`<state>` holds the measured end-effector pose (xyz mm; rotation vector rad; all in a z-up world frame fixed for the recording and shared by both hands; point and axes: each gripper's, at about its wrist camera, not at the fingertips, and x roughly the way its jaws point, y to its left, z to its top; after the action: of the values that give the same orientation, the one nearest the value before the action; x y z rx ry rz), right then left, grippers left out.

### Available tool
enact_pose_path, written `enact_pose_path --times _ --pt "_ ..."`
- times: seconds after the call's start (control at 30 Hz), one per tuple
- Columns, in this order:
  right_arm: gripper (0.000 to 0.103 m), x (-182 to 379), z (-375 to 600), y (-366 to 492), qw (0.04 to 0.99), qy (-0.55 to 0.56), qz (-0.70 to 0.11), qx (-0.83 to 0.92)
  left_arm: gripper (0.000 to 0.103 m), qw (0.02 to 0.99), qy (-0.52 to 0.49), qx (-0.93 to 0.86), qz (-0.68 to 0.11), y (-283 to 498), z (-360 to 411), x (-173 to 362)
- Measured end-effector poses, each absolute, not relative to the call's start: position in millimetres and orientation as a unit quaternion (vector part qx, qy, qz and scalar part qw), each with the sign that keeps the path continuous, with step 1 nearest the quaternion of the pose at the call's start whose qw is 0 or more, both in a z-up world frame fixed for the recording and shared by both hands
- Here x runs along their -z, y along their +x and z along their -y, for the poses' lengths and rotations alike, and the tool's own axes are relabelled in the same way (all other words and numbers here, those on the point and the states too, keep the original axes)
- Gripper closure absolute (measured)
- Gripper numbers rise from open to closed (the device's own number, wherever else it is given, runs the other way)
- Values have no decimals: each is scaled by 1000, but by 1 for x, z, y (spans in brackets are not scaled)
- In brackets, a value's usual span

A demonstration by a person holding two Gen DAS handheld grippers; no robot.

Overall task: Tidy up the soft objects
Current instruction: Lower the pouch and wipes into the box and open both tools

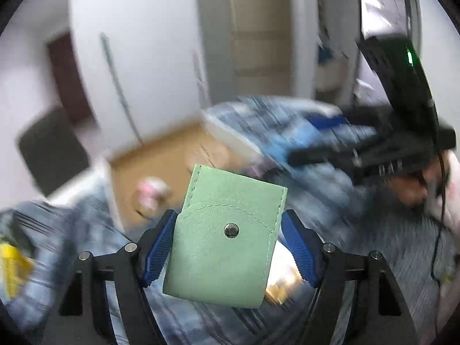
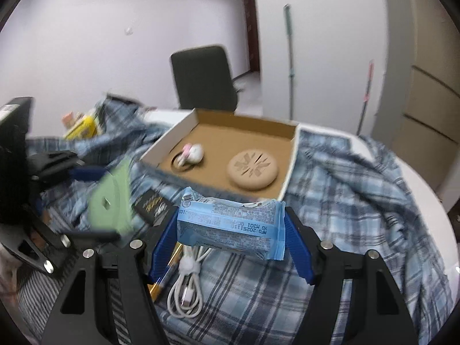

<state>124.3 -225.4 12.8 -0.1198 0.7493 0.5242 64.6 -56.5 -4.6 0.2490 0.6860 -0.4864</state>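
Note:
My left gripper (image 1: 228,224) is shut on a mint green snap pouch (image 1: 224,238) and holds it in the air above the plaid cloth; the same pouch (image 2: 110,201) shows blurred at the left of the right wrist view. My right gripper (image 2: 231,224) is shut on a blue tissue packet (image 2: 230,227), held just in front of an open cardboard box (image 2: 290,166). In the box lie a pink-and-white hair tie (image 2: 191,152) and a round beige cushion (image 2: 253,169). The box (image 1: 161,166) is blurred in the left wrist view.
A blue plaid shirt (image 2: 345,189) covers the round white table. On it lie a coiled white cable (image 2: 187,287), a gold pen (image 2: 164,279), a black sachet (image 2: 152,204) and a yellow packet (image 2: 82,128). A dark chair (image 2: 204,77) stands behind.

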Motion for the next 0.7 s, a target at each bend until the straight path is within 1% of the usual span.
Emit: enact_pose_path --times 0.13,0.3,0.43,0.57,0.7 --pt "34 -37 228 127 909 -52 -343 -234 27 940 88 193 -267 60 48 -32" --pt "34 -72 220 137 927 -58 -305 -211 27 962 43 145 -226 70 41 -74" --pt "34 -89 206 156 934 -50 -292 -202 27 976 -2 99 -194 84 34 -101" --pt "34 -92 193 177 936 -44 -292 -192 27 982 -24 66 -177 103 30 -115" --pt "34 -86 181 191 934 -37 -299 -192 27 983 -30 55 -173 123 28 -114"
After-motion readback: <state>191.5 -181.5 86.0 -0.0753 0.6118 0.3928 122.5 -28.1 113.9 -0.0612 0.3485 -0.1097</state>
